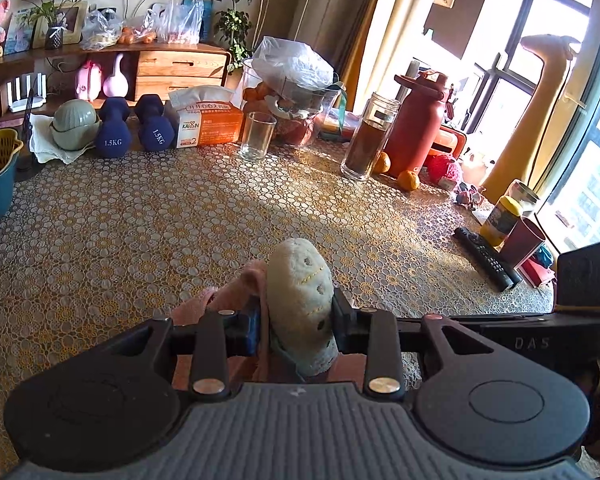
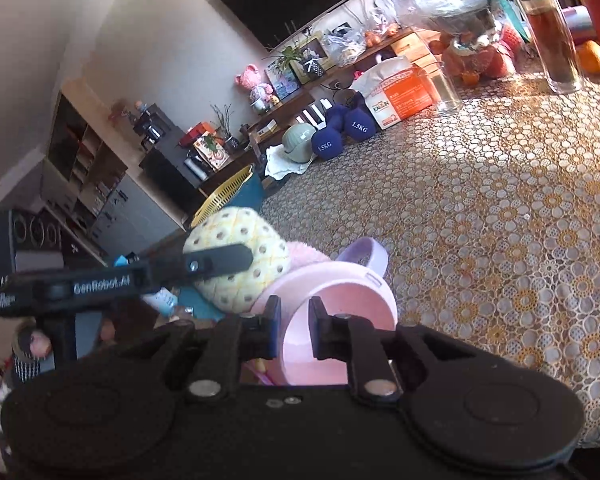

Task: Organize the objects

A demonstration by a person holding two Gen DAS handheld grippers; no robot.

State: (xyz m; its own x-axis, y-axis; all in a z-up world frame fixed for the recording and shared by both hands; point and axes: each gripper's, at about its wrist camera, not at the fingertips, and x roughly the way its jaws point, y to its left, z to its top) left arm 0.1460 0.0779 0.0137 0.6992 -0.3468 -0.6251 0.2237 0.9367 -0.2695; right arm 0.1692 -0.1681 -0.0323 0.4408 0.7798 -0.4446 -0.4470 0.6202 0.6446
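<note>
- Left gripper (image 1: 296, 320) pinches the cream pineapple-patterned plush slipper (image 1: 300, 292), long axis pointing far across the tabletop (image 1: 140, 220).
- Right gripper (image 2: 294, 328) clamps the pink round container (image 2: 340, 300) rim.

dumbbells (image 1: 132, 126) left of tissue pack (image 1: 208, 118) — glass (image 1: 257, 136) right of it

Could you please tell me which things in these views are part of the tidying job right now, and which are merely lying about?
In the job:
- pineapple plush toy, clamped in left hand-held gripper
- pink container, its rim gripped by right hand-held gripper

Lying about:
- dumbbells
- tissue pack
- drinking glass
- remote control
</note>
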